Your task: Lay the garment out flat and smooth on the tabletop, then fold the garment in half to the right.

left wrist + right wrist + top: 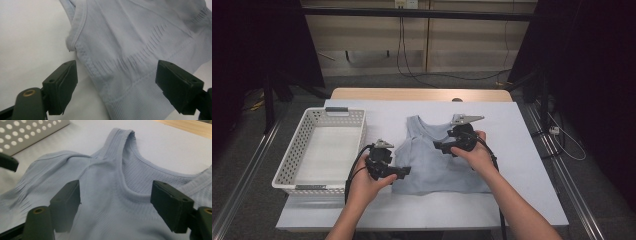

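The top [432, 160] is soft pale-blue knit cloth, ribbed at the hem, mesh-like inside the neck. The basket [297, 150] is white perforated plastic. The sheet [522, 165] looks matt white; the table [412, 94] edge is smooth wood.

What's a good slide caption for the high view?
Two open grippers hover over a light blue tank top beside a white basket.

Pale blue tank top [432, 160], lower left corner hidden under left hand-held gripper [404, 171].

Pale blue vest [432, 160], ribbed hem, mesh weave inside the neck. White basket [292, 165], dotted with holes. White cloth [512, 150] over tan counter [422, 94]. Black jaws.
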A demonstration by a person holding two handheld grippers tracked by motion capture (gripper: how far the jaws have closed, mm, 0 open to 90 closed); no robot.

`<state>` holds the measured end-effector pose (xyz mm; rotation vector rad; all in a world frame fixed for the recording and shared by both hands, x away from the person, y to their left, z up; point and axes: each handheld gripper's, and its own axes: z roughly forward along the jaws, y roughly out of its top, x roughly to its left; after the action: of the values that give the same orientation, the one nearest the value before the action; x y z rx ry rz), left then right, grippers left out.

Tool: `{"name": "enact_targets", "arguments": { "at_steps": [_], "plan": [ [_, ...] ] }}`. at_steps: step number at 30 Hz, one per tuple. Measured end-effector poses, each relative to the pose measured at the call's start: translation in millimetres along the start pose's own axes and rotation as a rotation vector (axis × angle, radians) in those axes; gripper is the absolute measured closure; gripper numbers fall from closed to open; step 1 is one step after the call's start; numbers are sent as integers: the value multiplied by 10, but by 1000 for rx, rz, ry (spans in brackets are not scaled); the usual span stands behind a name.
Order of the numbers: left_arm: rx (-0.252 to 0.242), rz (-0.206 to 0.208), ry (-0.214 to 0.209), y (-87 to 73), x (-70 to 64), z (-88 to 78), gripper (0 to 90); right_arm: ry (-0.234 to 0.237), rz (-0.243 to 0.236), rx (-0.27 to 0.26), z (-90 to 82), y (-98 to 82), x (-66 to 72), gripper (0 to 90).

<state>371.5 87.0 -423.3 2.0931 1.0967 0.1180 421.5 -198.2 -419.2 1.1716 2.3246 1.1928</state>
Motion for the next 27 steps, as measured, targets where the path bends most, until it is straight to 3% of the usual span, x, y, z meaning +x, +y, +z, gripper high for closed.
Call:
{"name": "enact_targets", "arguments": {
  "at_steps": [4,13,27],
  "plan": [
    [-27,-3,-12,64,-4,-5,181,8,0,-20,-106,-104,28,213],
    [-12,1,-12,222,98,68,155,16,-16,-44,-230,-254,113,186],
    [-35,1,-12,403,162,113,127,65,-22,-64,-281,-447,294,160]
  ]
}}
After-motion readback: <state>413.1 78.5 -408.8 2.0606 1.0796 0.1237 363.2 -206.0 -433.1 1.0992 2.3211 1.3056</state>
